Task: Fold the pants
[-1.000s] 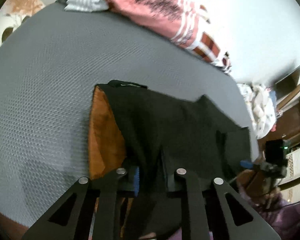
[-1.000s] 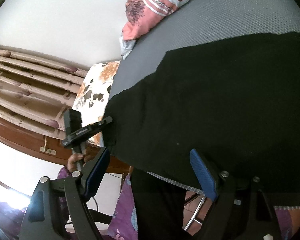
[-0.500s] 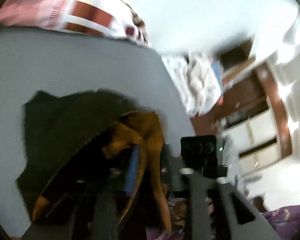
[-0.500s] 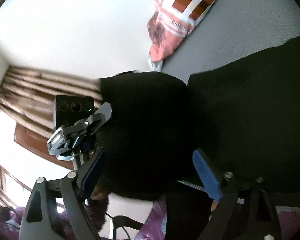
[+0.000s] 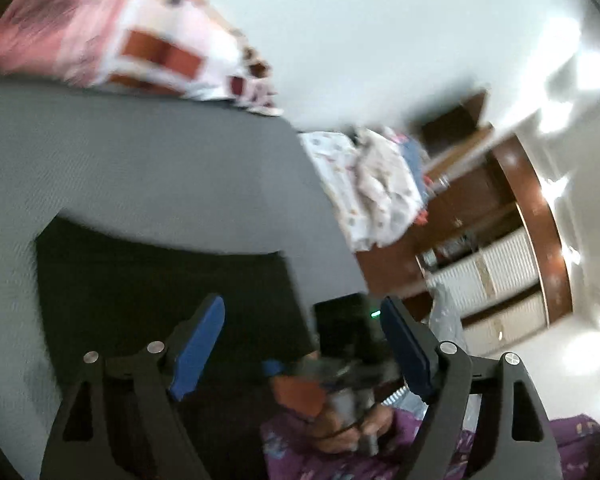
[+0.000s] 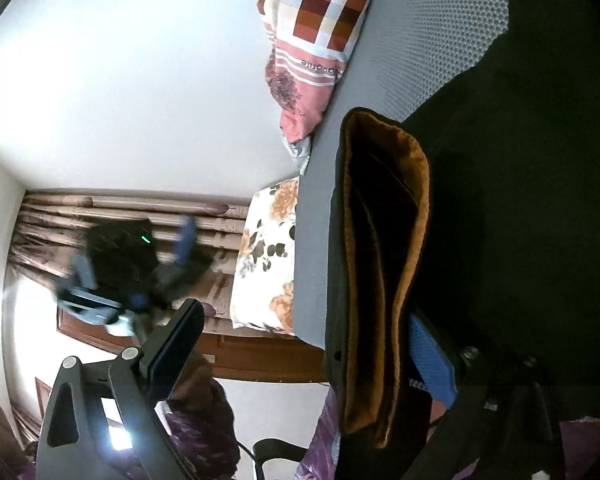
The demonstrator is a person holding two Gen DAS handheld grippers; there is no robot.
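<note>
Black pants point(image 5: 160, 280) lie on the grey bed point(image 5: 140, 160). My left gripper point(image 5: 302, 350) hovers over their right edge, its jaws opening, with no cloth pinched between its blue pads point(image 5: 198, 348). Beyond it a hand point(image 5: 340, 428) holds my right gripper point(image 5: 348, 332). In the right wrist view the pants point(image 6: 540, 200) fill the right side. Their folded end, showing orange lining point(image 6: 380, 260), stands between the fingers of my right gripper point(image 6: 304, 320), against the right pad point(image 6: 432, 360) only. Those jaws are opening too. My left gripper point(image 6: 140, 272) appears blurred at the left.
A patchwork pillow point(image 5: 140, 40) point(image 6: 316, 28) lies at the bed's far end, and a floral pillow point(image 6: 264, 264) lies at its edge. Beyond the bed are a heap of light clothes point(image 5: 376, 184), a wooden cabinet point(image 5: 500, 240) and curtains point(image 6: 120, 208).
My left gripper went from shut on the pants to open, swung right and lifted. The pants' end now lies folded over, orange lining showing. My right gripper's jaws have widened.
</note>
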